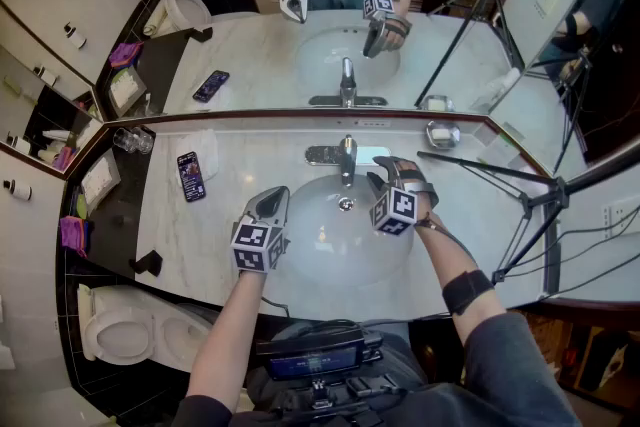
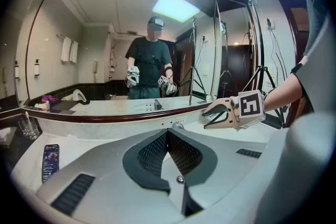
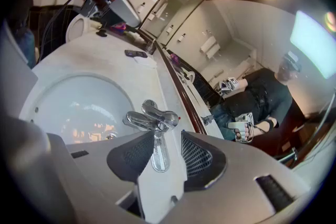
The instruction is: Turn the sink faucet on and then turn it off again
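The chrome faucet (image 1: 346, 158) stands behind the white basin (image 1: 318, 250); I see no stream of water from its spout (image 3: 137, 120). My right gripper (image 1: 381, 178) reaches in from the right. Its long lever (image 3: 158, 155) lies between the open jaws of that gripper (image 3: 167, 137), close to the left pad and with a gap to the right pad. My left gripper (image 1: 277, 196) hovers over the basin's left side, shut with nothing in it; the dark pads of this gripper (image 2: 168, 135) meet.
A phone (image 1: 190, 176) and a glass (image 1: 132, 141) are on the marble counter at left, a soap dish (image 1: 442, 134) at right. A black tripod (image 1: 525, 202) leans over the right end. The mirror runs along the back. A toilet (image 1: 120, 335) stands lower left.
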The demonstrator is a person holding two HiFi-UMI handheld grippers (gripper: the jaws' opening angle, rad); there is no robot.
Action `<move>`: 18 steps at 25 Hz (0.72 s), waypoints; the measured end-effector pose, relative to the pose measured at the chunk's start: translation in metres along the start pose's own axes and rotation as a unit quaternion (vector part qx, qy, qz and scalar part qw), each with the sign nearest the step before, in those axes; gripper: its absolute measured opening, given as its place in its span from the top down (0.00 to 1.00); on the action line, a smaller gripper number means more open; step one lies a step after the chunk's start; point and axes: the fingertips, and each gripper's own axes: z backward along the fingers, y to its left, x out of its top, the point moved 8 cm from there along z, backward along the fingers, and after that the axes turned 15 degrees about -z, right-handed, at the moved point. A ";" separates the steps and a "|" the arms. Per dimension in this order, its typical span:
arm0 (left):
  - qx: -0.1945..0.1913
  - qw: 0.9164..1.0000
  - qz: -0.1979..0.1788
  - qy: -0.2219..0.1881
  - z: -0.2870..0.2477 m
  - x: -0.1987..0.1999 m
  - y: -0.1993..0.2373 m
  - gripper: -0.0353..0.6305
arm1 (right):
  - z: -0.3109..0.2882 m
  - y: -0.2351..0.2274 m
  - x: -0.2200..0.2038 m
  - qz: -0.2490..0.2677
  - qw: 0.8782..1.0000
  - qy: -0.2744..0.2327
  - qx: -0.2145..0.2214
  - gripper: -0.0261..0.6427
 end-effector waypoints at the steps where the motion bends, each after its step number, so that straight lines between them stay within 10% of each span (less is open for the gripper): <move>1: -0.001 1.000 -0.001 0.000 -0.001 0.000 -0.001 0.94 | -0.005 0.001 0.000 0.019 1.000 0.003 0.001 0.69; 7: 0.002 1.000 -0.004 0.001 -0.005 0.002 0.001 0.94 | -0.043 0.009 -0.001 0.126 0.992 0.015 0.013 0.66; 18: 0.009 1.000 -0.006 0.004 -0.005 0.000 0.002 0.94 | -0.087 0.024 0.011 0.167 0.985 0.016 0.041 0.64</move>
